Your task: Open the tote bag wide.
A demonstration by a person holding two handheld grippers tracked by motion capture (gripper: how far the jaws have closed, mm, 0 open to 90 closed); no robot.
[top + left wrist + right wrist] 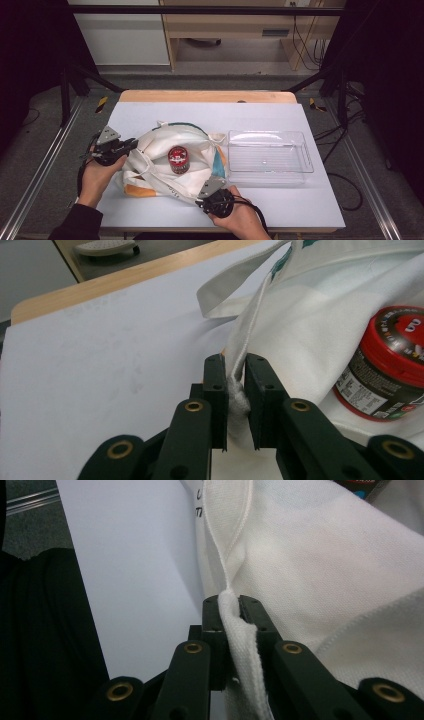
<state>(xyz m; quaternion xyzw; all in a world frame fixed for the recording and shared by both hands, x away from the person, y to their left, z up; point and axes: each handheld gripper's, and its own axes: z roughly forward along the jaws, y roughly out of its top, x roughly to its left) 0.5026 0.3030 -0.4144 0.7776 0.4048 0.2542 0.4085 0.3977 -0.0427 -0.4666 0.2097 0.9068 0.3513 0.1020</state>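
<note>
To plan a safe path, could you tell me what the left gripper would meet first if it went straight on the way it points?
The left gripper, shut on the bag's edge, points along the cloth. It would probably push into more bag, with the red-lidded jar just off to one side; depth is hard to judge.

- The counter (280, 205) — white-topped, with a bare wooden strip along its far edge.
- A white cloth bag (155, 150) lies crumpled at its left-centre.
- A clear plastic tray (270, 157) sits just right of the bag.
</note>
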